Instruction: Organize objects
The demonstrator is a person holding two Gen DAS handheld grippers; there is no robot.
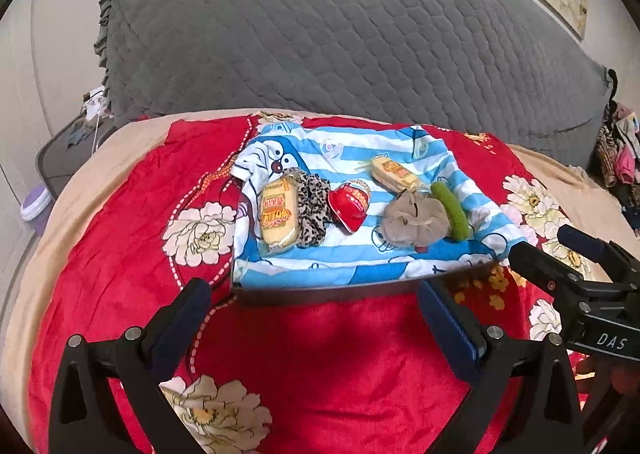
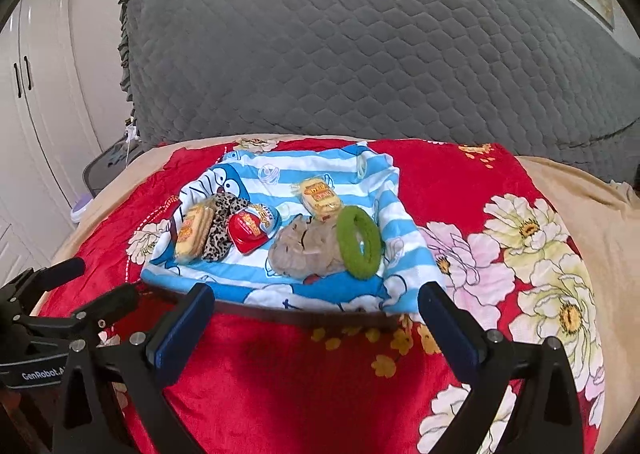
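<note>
Both the left gripper [image 1: 314,318] and right gripper [image 2: 316,320] hang spread and empty over the red blanket [image 1: 320,366], and at 12 o'clock the striped cloth [image 1: 352,266] carries two snack packs [image 1: 279,218], a leopard scrunchie [image 1: 314,208], red cap [image 1: 349,203], beige pouch [image 1: 412,223] and green ring [image 2: 357,241].

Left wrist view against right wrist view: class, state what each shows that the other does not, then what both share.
Only the left wrist view shows the pile of clothes at the far right edge. Only the right wrist view shows the white wardrobe doors with dark handles, and the green ring face-on with its hole open. Both share the striped cartoon cloth, two yellow snack packs, leopard scrunchie, red cap, beige pouch, and open left gripper and right gripper.
</note>
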